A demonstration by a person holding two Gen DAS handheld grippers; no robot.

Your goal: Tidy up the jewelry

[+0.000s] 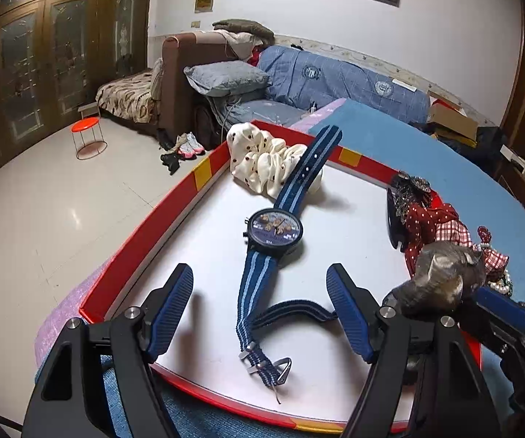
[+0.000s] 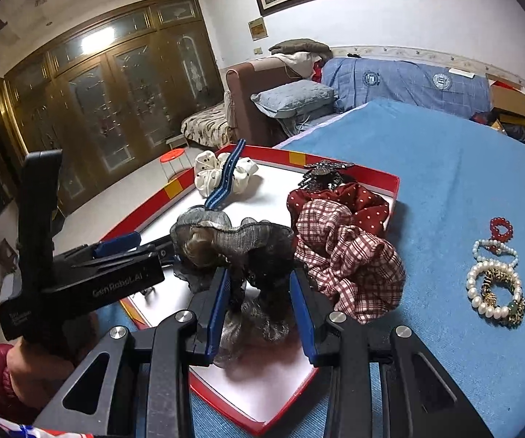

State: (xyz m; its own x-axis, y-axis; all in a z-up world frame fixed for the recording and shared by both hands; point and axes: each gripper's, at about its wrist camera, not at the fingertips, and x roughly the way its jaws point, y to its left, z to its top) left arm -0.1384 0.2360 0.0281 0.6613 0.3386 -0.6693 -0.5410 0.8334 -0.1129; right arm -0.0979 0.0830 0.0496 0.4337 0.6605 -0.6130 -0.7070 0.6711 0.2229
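Note:
A red-rimmed white tray lies on a blue cloth. In it lie a blue striped watch, a cream dotted scrunchie, a dark hair clip, a red dotted scrunchie and a checked scrunchie. My left gripper is open and empty over the watch strap. My right gripper is shut on a grey gauze scrunchie, held above the tray's near right part.
Pearl and bead bracelets and a small red bead ring lie on the blue cloth right of the tray. A sofa with a pillow, an orange stool and wooden cabinets stand beyond the table.

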